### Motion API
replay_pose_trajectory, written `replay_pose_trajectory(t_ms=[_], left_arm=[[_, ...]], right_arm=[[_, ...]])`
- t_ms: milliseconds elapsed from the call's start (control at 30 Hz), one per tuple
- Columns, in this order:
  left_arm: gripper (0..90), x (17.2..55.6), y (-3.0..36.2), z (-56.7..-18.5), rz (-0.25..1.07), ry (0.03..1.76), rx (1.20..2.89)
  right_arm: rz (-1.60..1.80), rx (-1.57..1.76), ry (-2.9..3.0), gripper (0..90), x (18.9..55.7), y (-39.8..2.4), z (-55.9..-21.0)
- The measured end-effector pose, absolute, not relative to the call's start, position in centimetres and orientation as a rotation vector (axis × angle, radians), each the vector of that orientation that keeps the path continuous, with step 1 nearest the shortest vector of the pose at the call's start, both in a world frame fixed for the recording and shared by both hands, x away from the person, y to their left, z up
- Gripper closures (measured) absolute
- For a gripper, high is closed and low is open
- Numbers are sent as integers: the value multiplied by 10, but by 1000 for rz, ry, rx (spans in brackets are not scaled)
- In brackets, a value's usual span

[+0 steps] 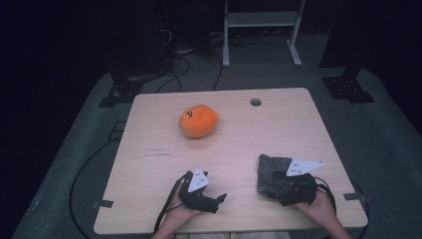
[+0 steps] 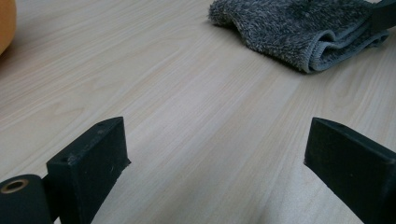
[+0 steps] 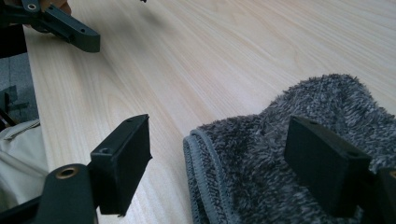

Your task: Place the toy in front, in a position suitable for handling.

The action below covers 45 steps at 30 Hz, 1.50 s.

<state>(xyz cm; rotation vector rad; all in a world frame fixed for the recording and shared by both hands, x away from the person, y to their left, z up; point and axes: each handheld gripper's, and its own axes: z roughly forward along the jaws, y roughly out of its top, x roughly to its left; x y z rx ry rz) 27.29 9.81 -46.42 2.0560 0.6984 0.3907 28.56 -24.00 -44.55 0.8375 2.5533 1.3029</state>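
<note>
An orange round soft thing (image 1: 199, 121) with a small dark mark lies at the table's middle back, and its edge (image 2: 4, 23) shows at the far left of the left gripper view. A folded grey towel (image 1: 272, 173) (image 2: 299, 28) (image 3: 280, 154) lies at the front right. My right gripper (image 1: 278, 195) (image 3: 217, 140) is open at the towel's near corner. One jaw is over bare wood and the other over the towel, without pressing it. My left gripper (image 1: 220, 199) (image 2: 217, 140) (image 3: 70, 30) stands open over bare wood at the front, pointing toward the towel.
The wooden table (image 1: 164, 154) has a round cable hole (image 1: 256, 102) at the back. Behind it on the floor are a white stand frame (image 1: 261, 30) and cables. Black floor brackets (image 1: 348, 87) flank the table.
</note>
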Motion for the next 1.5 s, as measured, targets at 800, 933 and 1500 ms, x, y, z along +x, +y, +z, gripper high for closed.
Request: replay_pose_trajectory(t_ms=[800,933,1500], left_arm=[[54,273,112,-460,423,752,2006],[55,273,113,-459,430,752,1992],[54,333,133,-403,614,807,1836]], right_arm=[[1257,833,2522,224,292,-240,-444],[1255,879,2492,224,297,-249,-444],[1266,908,2488,223,299,-255,-445]])
